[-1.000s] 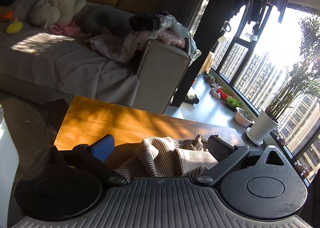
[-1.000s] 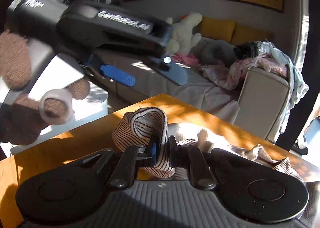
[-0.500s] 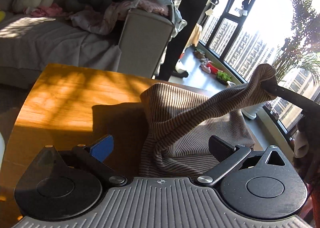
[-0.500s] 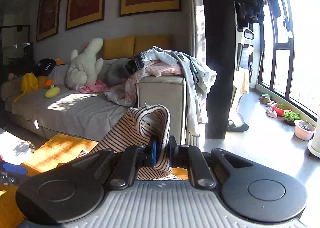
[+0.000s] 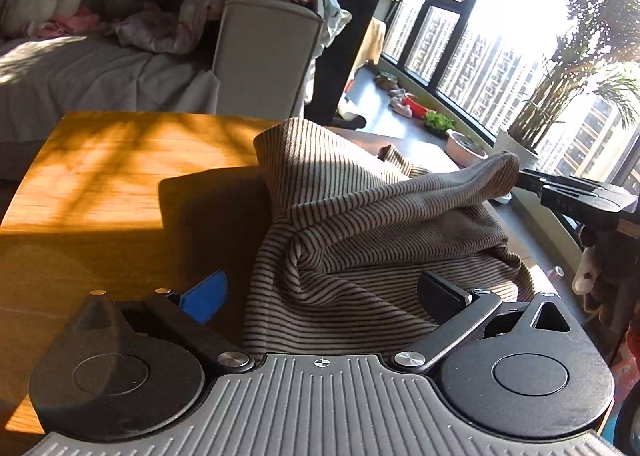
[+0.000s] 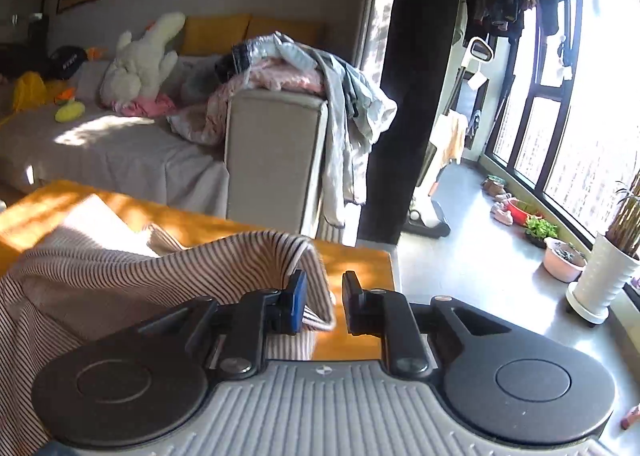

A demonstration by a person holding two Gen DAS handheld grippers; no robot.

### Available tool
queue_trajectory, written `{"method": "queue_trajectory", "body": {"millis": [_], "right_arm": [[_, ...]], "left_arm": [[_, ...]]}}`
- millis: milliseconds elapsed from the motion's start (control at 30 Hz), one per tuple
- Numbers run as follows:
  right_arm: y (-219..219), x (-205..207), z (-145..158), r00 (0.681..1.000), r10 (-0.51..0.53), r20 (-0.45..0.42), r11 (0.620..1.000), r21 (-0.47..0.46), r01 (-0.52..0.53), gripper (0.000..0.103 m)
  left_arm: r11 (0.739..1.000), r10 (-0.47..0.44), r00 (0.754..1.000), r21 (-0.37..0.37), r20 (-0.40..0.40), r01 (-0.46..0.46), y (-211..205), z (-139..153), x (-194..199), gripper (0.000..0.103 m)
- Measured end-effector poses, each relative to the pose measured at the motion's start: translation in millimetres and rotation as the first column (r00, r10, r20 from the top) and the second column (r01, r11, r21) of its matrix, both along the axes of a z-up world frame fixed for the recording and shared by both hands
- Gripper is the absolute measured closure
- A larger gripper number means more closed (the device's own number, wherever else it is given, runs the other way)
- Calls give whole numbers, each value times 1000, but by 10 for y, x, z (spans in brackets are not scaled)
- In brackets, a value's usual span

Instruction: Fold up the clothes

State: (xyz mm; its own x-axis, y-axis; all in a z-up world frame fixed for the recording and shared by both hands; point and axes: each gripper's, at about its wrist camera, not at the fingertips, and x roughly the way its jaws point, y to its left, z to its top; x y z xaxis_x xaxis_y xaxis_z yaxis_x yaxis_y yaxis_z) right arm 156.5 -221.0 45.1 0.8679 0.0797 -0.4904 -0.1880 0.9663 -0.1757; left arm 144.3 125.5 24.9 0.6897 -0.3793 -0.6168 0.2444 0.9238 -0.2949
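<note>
Releasing the carried edge is the step in hand, by my judgement: my right gripper [image 6: 323, 302] has just been opening, and its jaws now stand narrowly apart with a fold of the striped garment [image 5: 380, 240] between them, draped against the blue pad [image 6: 298, 302] on the left finger and clear of the black pad on the other. I do not count that as a grip; the cloth hangs there loosely. My left gripper [image 5: 320, 292] stands wide open, its fingers straddling the near part of the garment, and I cannot see either pad pressing on it. The garment lies bunched on the wooden table [image 5: 100, 176], toward its right-hand end as the left wrist view shows it, with one portion lifted off the heap and stretched across to the right gripper at the table's far edge. The fold is incomplete: the fabric is rumpled, not flat. The next move calls for the right jaws to clear the cloth fully, then for both grippers to find fresh edges and flatten the piece. Beyond the table stands a sofa [image 6: 120, 152] heaped with more clothes [image 6: 288, 72].
</note>
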Motion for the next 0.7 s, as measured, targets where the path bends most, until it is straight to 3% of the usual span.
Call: {"method": "queue_trajectory", "body": {"millis": [100,200,267,300,367,400,433,467,500,567,600,700], "right_arm": [[-286,-130,-138,997,-41,-71,995,85,47,72],[-488,-219,-79,993,-88,-79,972,212,103,61],[-608,-236,-5,993,-85,-79,931,348,107,52],[-644,-221,33,994,-62,-87,894,438,94,45],[-619,-134,10,991,-24,-132,843,531,91,39],[-540,-31,-67,979,-30,-203,836,532,136,37],[-469,40,-152,968,-35,-246,845,510,161,38],[-399,111,-237,956,-41,-289,854,486,184,47],[-305,118,-191,967,-22,-254,874,464,142,82],[-118,129,-98,983,20,-185,908,414,59,89],[-24,134,-52,988,43,-151,922,386,19,99],[111,157,272,996,89,-16,926,370,-77,99]], "left_arm": [[1000,-26,999,16,20,25,-93,28,5,0],[998,-54,998,41,39,52,-252,23,64,0],[997,-66,997,50,42,64,-346,12,99,0],[997,-69,997,50,40,67,-385,2,113,0],[996,-73,997,57,40,71,-431,-20,107,0],[996,-73,996,61,41,70,-443,-28,99,0],[996,-71,997,62,41,69,-440,-31,95,0],[996,-67,997,57,40,64,-419,-28,92,0],[997,-62,997,53,39,60,-398,-25,90,0],[998,-51,998,48,41,49,-365,-12,95,0],[998,-46,998,48,44,44,-353,-2,102,0],[999,-31,998,42,54,29,-334,26,121,0]]}}
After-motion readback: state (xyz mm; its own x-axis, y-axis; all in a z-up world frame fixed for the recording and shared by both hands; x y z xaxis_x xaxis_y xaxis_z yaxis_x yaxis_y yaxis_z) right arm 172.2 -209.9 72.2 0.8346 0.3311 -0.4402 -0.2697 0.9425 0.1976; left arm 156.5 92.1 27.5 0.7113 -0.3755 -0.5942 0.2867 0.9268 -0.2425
